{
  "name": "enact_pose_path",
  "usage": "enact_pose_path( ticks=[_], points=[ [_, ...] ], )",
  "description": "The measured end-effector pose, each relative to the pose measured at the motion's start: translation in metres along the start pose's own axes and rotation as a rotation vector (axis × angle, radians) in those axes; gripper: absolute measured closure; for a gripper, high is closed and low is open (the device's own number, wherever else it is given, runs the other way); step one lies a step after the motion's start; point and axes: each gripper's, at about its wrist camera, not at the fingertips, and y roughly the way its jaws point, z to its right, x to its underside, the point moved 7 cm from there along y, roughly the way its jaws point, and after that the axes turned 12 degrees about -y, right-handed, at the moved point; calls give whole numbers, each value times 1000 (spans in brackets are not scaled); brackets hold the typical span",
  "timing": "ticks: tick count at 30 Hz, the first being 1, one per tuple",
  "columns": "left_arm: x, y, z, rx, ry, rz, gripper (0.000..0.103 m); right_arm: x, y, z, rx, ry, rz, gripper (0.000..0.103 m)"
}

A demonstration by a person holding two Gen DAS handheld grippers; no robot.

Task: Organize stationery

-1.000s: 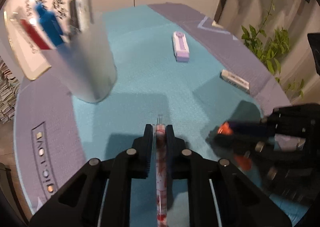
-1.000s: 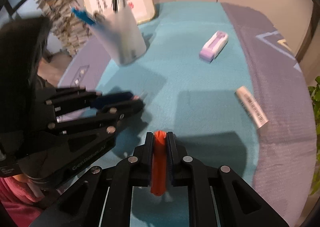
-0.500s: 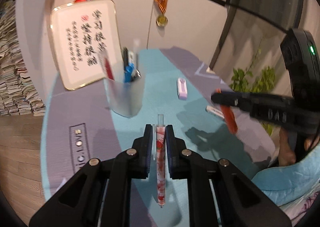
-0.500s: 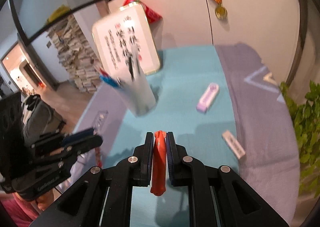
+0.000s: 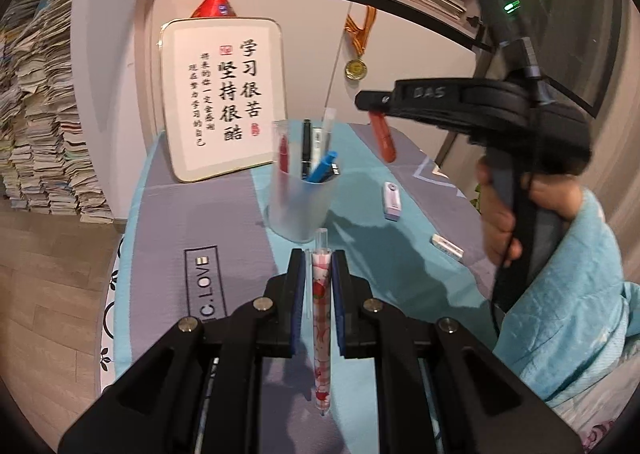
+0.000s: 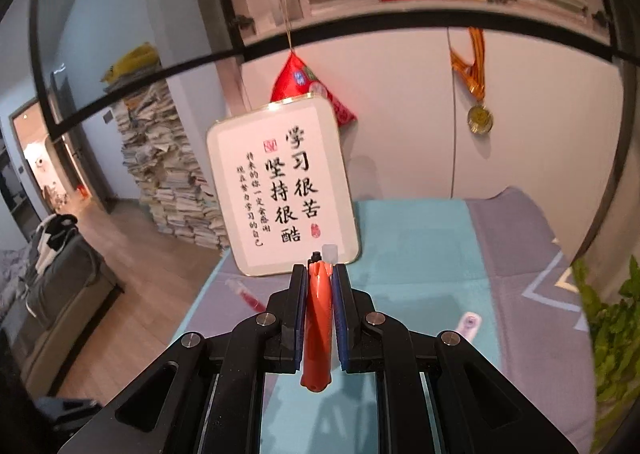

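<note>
My left gripper (image 5: 314, 258) is shut on a clear pen with a red flower pattern (image 5: 321, 318), held above the table in front of the frosted pen cup (image 5: 298, 206). The cup holds several pens, red, black and blue. My right gripper (image 6: 319, 272) is shut on an orange-red marker (image 6: 318, 330). In the left wrist view it (image 5: 374, 104) hangs high, above and to the right of the cup, with the marker (image 5: 383, 138) pointing down. Pen tips from the cup (image 6: 326, 253) peek just past the right fingertips.
A purple-white correction tape (image 5: 392, 200) and a white eraser (image 5: 447, 248) lie on the teal and grey tablecloth (image 5: 168, 222) right of the cup. A framed calligraphy board (image 5: 224, 98) leans on the wall behind. Paper stacks (image 5: 44, 118) stand on the floor at left.
Both grippers have lifted well up from the table with their pens. The right gripper has risen over the cup, and its view now looks level at the board and wall.
</note>
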Motion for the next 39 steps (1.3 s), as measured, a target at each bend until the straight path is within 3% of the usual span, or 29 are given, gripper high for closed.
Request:
enact_pose_path(
  ticks=[11, 19, 39],
  points=[
    [-14, 12, -13, 1, -13, 16, 92, 0, 45, 2, -30, 30, -15, 89],
    [-16, 18, -11, 10, -10, 9, 92, 5, 54, 7, -41, 54, 1, 89],
    [-14, 10, -6, 8, -6, 13, 92, 33, 57, 4, -56, 72, -128, 89]
  ],
)
